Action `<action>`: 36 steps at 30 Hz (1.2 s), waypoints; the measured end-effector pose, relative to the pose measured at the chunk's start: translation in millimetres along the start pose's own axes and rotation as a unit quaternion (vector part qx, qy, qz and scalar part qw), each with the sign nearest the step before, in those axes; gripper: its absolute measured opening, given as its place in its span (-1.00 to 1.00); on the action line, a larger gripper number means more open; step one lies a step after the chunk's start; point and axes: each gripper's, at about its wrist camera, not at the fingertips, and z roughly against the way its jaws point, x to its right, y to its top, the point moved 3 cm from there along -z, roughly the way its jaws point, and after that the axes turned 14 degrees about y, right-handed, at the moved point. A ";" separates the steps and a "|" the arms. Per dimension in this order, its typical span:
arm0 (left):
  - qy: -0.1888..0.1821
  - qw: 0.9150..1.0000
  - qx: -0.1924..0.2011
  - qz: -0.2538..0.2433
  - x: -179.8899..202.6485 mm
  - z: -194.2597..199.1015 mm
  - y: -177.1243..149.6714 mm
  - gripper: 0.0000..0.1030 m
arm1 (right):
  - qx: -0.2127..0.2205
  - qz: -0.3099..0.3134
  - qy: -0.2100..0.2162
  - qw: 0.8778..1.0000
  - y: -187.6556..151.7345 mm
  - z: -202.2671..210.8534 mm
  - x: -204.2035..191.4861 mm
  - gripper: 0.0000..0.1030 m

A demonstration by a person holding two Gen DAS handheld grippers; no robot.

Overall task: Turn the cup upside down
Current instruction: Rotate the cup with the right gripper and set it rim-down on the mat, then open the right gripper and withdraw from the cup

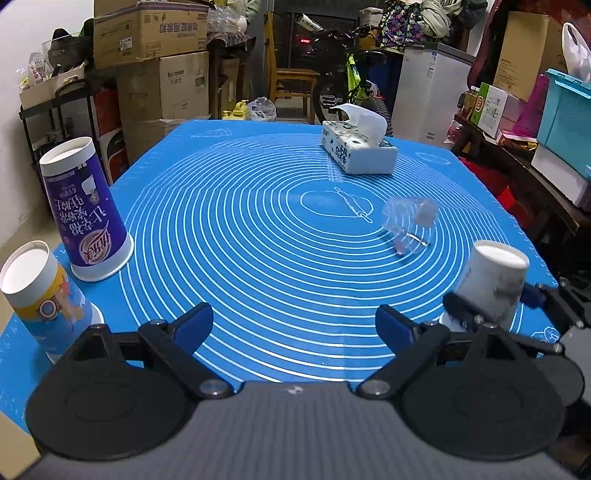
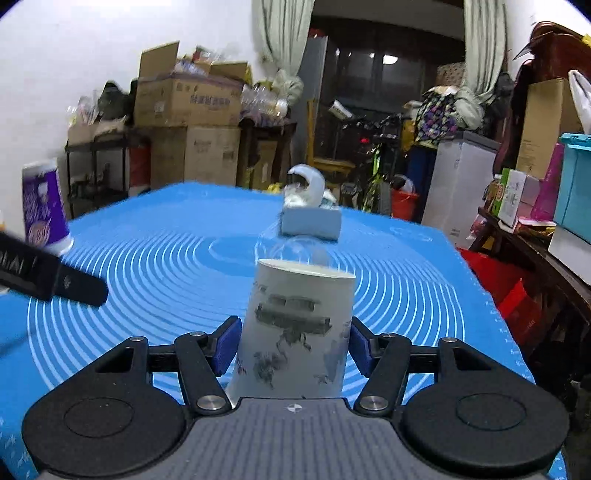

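Two cups [image 1: 88, 210] are standing near-left on the tabletop [image 1: 258, 229]; tissue box [image 1: 356, 149] sitting far, third cup [image 1: 491, 280] near-right.

Matt paper cup [image 2: 295, 325], smooth blue silicone-looking mat [image 1: 258, 240], clear glossy plastic cup [image 1: 408, 225]

The purple cup [image 1: 88, 218] carries large white Chinese characters printed upside down, and the cardboard box [image 1: 147, 27] stacked behind it also shows inverted Chinese print. The box below [image 1: 173, 85] bears a small word that may read "Innoxss", though it is too blurred to be sure. The tissue box [image 1: 354, 151] has dark characters too small to read.
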 end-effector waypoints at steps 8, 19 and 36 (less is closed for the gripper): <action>-0.009 1.000 -0.005 -0.006 6.7 5.2 -4.6 0.82 | -0.014 -0.018 0.011 1.000 -6.0 9.0 -0.7 0.45; -0.022 0.999 0.007 -0.026 27.1 38.9 -26.5 0.82 | -0.015 -0.045 0.017 0.999 -4.1 75.1 10.8 0.70; -0.036 0.996 0.018 -0.079 53.8 70.7 -63.3 0.82 | -0.041 -0.072 0.004 0.997 -36.3 137.5 21.5 0.70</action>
